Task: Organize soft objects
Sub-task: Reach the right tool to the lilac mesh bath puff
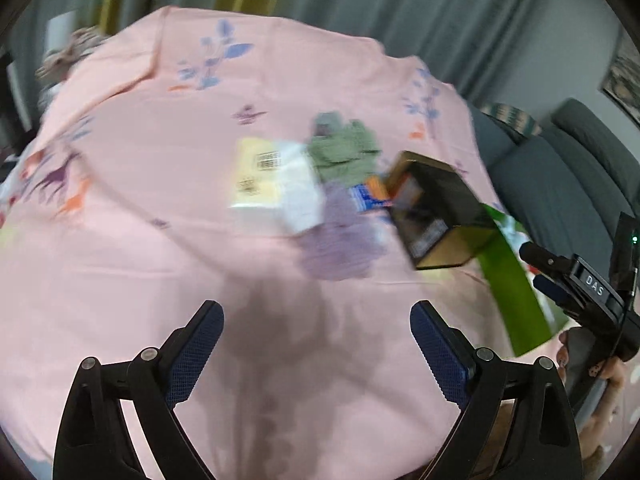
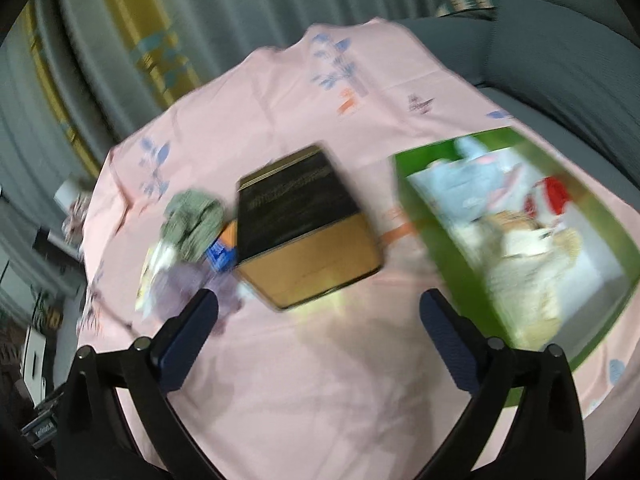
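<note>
Pink floral tablecloth (image 1: pixel 160 160); grey curtains (image 1: pixel 400 8); dark sofa (image 1: pixel 560 184).

A pink floral-printed cloth (image 1: pixel 160 184) is covering the surface ahead of me; grey pleated curtains (image 1: pixel 400 8) are hanging behind, and a dark grey upholstered sofa (image 2: pixel 560 60) is sitting alongside.

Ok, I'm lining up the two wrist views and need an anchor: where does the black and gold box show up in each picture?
Left wrist view: the black and gold box lies right of centre on the pink cloth.
Right wrist view: the box lies near the centre, left of the green bin.
Shared landmark: the green knitted cloth, just left of the box in both.
</note>
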`<action>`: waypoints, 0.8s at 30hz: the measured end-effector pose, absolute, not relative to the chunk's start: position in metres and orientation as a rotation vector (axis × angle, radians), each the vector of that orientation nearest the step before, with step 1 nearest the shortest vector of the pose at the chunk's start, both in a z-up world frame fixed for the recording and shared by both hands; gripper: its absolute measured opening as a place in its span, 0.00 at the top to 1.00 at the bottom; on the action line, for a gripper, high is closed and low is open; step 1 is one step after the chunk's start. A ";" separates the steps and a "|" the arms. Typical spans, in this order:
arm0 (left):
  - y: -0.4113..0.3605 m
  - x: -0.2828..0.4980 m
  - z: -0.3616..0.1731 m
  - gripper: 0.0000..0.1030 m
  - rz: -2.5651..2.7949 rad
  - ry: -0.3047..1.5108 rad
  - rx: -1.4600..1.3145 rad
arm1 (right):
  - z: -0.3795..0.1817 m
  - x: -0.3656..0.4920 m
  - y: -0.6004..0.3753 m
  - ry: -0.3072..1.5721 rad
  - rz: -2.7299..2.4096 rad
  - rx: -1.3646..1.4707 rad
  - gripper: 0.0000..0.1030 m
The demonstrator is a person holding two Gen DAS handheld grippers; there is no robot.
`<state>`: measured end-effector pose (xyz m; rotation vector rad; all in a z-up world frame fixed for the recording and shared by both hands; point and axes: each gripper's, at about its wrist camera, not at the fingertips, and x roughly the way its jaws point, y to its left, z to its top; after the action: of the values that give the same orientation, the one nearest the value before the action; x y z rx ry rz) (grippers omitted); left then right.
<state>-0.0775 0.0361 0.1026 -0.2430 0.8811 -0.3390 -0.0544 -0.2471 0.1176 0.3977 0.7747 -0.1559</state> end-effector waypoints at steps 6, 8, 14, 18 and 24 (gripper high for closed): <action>0.070 -0.086 0.087 0.08 -0.262 0.907 -0.307 | 0.092 -0.014 -0.191 0.848 0.018 0.490 0.03; 0.078 -0.088 0.081 0.08 -0.257 0.923 -0.332 | 0.080 0.004 -0.170 0.888 0.046 0.488 0.09; 0.090 -0.096 0.075 0.08 -0.227 0.936 -0.330 | 0.046 0.050 -0.131 0.952 0.003 0.435 0.37; 0.089 -0.100 0.076 0.08 -0.237 0.934 -0.324 | 0.030 0.062 -0.123 0.996 -0.018 0.384 0.84; 0.087 -0.099 0.074 0.08 -0.243 0.932 -0.320 | 0.047 0.036 -0.129 0.987 0.070 0.359 0.92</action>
<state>-0.0987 0.0872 0.0745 -0.3202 0.9324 -0.2426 0.0355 -0.1293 0.0473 0.3586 0.9865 0.0701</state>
